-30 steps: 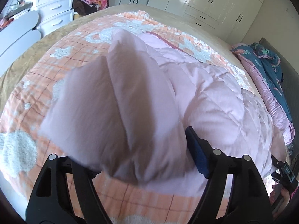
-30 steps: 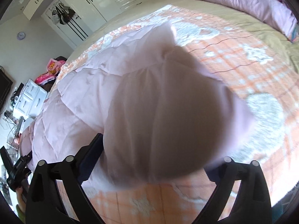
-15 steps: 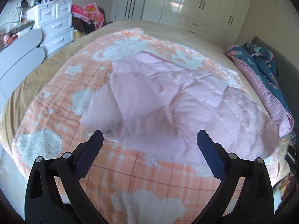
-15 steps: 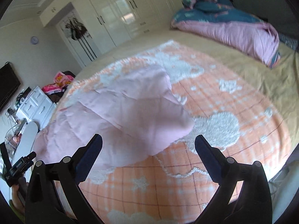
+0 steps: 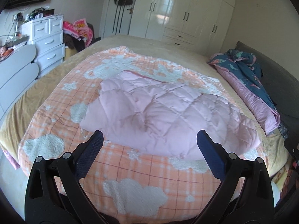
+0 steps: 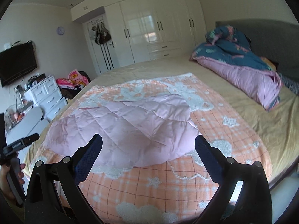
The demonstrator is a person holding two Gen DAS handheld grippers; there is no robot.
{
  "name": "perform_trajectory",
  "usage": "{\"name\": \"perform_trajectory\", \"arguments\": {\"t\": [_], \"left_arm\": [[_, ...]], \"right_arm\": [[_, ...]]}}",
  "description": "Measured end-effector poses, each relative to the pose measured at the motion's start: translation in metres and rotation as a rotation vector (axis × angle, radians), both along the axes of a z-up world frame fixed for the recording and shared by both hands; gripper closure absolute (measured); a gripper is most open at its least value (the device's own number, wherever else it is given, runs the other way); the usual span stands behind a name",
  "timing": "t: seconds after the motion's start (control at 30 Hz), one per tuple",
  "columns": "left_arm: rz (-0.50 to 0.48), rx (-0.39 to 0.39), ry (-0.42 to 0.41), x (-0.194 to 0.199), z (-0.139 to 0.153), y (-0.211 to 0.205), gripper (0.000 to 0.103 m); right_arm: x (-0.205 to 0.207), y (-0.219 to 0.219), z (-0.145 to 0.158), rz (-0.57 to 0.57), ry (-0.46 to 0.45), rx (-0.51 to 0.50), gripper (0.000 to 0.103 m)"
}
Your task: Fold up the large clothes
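Observation:
A pale pink quilted garment (image 5: 158, 112) lies folded over on the orange checked blanket (image 5: 130, 169) on the bed. It also shows in the right wrist view (image 6: 127, 130). My left gripper (image 5: 149, 140) is open and empty, held back above the near edge of the bed, apart from the garment. My right gripper (image 6: 148, 141) is open and empty, also back from the garment. The left gripper's handle (image 6: 13, 149) shows in a hand at the far left of the right wrist view.
A blue and pink duvet (image 5: 250, 78) is heaped at the right by the grey headboard (image 6: 271, 37). White drawers (image 5: 46, 43) and a white table (image 5: 16, 71) stand left of the bed. White wardrobes (image 5: 183, 16) line the far wall.
Both grippers opened and let go of the pink garment's sleeves, which dropped onto the garment. Both grippers then pulled back and up from the bed.

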State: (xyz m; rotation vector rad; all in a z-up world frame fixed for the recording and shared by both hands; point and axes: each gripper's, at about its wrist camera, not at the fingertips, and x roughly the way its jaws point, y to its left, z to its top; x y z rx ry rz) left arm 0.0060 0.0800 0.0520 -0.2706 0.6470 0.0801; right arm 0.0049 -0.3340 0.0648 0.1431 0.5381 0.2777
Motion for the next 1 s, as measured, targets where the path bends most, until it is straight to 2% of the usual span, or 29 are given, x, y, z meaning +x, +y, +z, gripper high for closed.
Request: {"name": "perform_trajectory", "arguments": {"t": [0.23, 0.5, 0.77, 1.0], "left_arm": [[-0.038, 0.028, -0.024, -0.014, 0.005, -0.016, 0.009], [-0.066, 0.055, -0.022, -0.031, -0.014, -0.036, 0.009], [-0.118, 0.041, 0.0, -0.041, -0.039, -0.057, 0.009], [-0.133, 0.045, 0.014, -0.041, -0.045, -0.064, 0.009]], "right_arm": [[-0.017, 0.011, 0.007, 0.05, -0.031, -0.014, 0.004], [-0.037, 0.027, -0.012, 0.085, -0.042, -0.097, 0.004], [-0.038, 0.037, -0.051, 0.097, 0.049, -0.065, 0.004], [-0.037, 0.044, -0.059, 0.107, 0.057, -0.088, 0.004]]}}
